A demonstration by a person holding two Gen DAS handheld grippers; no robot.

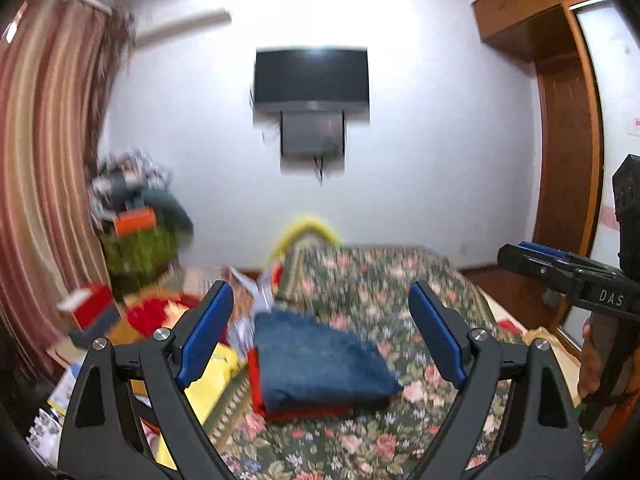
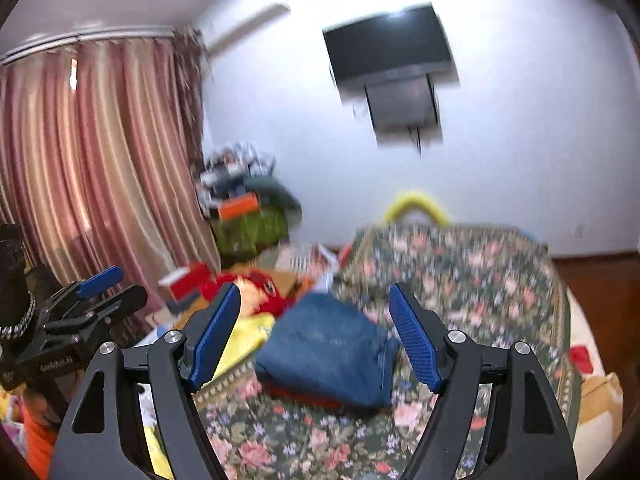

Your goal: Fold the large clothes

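Observation:
A folded blue denim garment point(image 1: 320, 360) lies on top of a folded red garment point(image 1: 308, 411) on the floral bed cover point(image 1: 400, 280). In the right wrist view the same blue garment point(image 2: 332, 356) rests on that cover point(image 2: 472, 272), a red edge showing under it. My left gripper point(image 1: 320, 332) hangs above the bed, open, nothing between its blue pads. My right gripper point(image 2: 316, 332) is open and empty too, raised over the bed. Each gripper shows in the other's view: the right one point(image 1: 532, 256) at the right edge, the left one point(image 2: 104, 280) at the left.
Left of the bed lie yellow cloth point(image 1: 212, 376), a red toy point(image 2: 256, 288), boxes point(image 1: 90, 308) and a green basket piled with items point(image 1: 140, 248). Striped curtains point(image 1: 44, 160) hang left. A TV point(image 1: 312, 76) is on the white wall. A wooden wardrobe point(image 1: 568, 140) stands right.

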